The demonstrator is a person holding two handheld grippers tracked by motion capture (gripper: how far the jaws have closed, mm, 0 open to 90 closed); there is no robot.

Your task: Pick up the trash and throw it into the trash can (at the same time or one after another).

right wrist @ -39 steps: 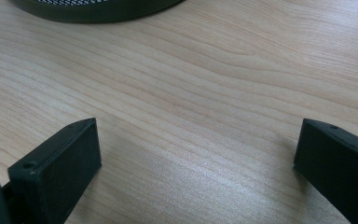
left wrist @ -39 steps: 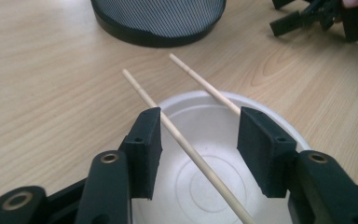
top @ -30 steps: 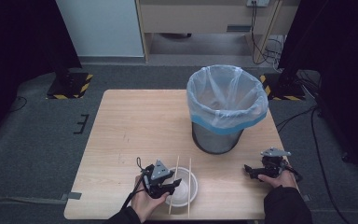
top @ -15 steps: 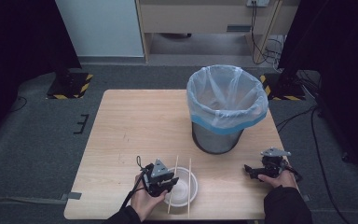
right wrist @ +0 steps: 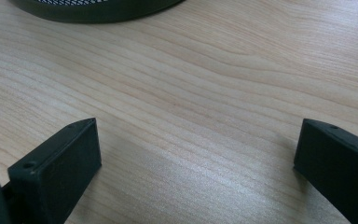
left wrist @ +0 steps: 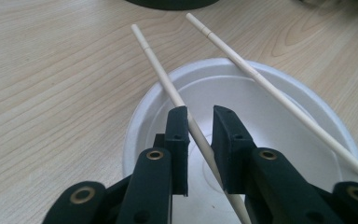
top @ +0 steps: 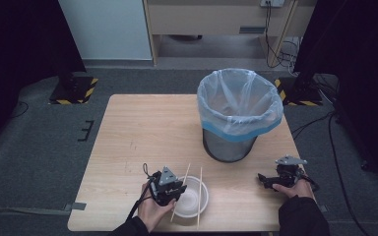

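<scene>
The left gripper [left wrist: 200, 122] sits over a white bowl [left wrist: 279, 102] near the front edge of the wooden table [top: 147, 132]. 2 thin chopsticks lie across the bowl's rim, a little apart from each other. The left chopstick [left wrist: 168, 81] runs between the 2 black jaws. The jaws have just been closing and now stand narrow. The stick touches the inner face of the left jaw, and a small gap shows between it and the right jaw, so the jaws do not squeeze it yet. The right chopstick [left wrist: 270, 88] lies free on the bowl.

The right gripper [top: 281, 179] rests low over bare table to the right. Its jaws are wide apart and hold nothing.

A bin [top: 238, 115] with a blue and clear bag stands behind the bowl.
</scene>
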